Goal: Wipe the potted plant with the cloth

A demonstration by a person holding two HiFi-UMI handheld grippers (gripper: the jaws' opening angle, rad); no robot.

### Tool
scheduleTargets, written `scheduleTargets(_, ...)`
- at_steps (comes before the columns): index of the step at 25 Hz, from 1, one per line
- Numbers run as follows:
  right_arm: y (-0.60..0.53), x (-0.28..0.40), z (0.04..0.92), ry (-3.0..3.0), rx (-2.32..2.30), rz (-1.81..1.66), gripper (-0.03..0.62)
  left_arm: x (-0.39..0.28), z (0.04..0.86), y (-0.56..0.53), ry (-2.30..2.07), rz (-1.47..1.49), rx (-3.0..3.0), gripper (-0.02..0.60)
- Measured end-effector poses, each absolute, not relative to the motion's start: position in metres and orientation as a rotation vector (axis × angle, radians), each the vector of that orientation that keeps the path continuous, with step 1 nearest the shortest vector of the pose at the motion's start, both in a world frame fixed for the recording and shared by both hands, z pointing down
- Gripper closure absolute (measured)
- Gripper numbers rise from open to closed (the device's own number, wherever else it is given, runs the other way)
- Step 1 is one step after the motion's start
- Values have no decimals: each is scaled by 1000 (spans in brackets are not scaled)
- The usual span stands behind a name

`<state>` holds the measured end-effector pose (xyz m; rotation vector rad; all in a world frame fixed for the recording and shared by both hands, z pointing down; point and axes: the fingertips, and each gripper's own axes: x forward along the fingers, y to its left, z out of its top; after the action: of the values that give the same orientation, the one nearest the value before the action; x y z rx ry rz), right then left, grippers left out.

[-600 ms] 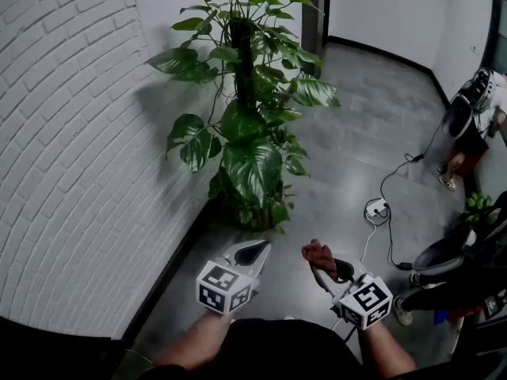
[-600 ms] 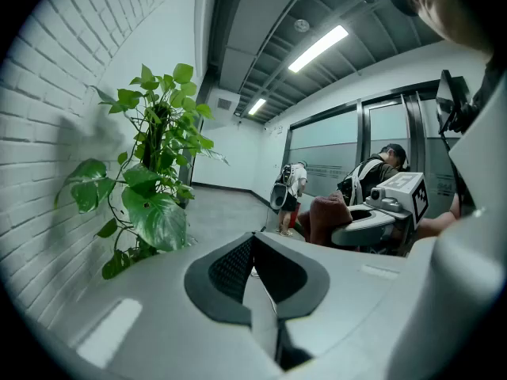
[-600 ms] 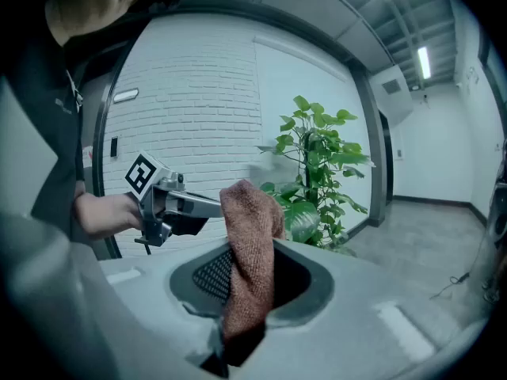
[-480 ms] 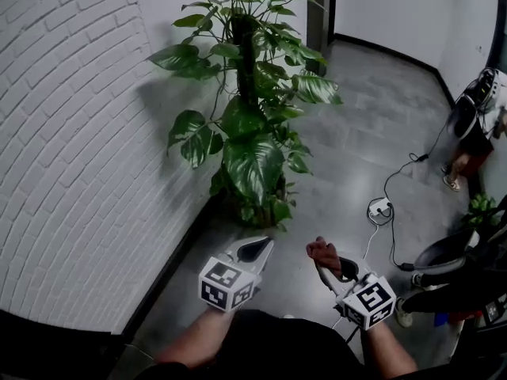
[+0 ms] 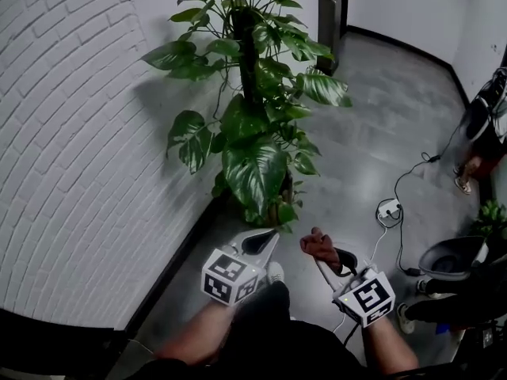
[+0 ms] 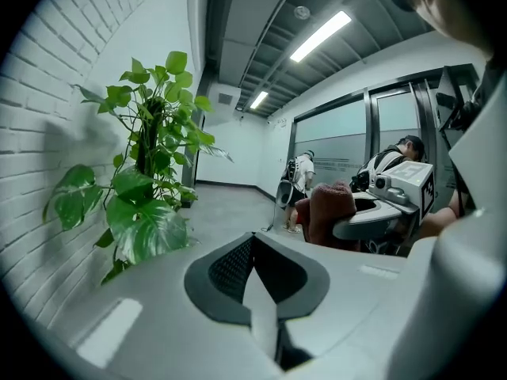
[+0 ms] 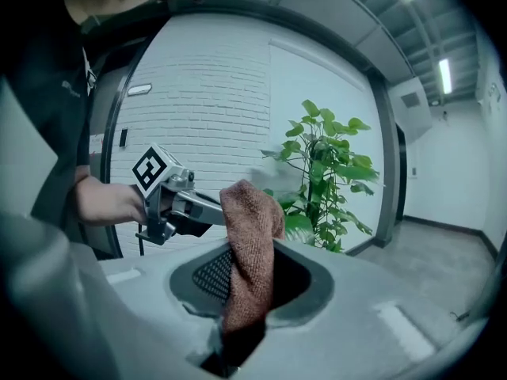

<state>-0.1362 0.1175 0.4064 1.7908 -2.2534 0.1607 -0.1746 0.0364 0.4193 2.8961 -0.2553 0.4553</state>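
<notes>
My right gripper [image 5: 325, 258] has its fingers clamped on the one rust-brown cloth [image 5: 319, 245]. My left gripper [image 5: 268, 239] has its fingers pressed together, empty. The single potted plant [image 5: 253, 133] stands ahead against the white brick wall [image 5: 71, 133]. Grey floor [image 5: 372, 125] lies open on its right. A power strip [image 5: 388, 210] with its cable lies there, and a person [image 5: 482, 129] stands well apart.

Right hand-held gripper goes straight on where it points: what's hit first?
Likely the potted plant, at its low leaves. The right hand-held gripper, shut on the cloth, aims at them across bare floor. Depth is unclear.
</notes>
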Motion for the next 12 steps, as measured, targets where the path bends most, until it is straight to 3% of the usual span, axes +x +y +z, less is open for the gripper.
scheduleTargets(12,-35,-63,346,-2229,1710,-51,523,-68,379,-114,-261,364,2947,565)
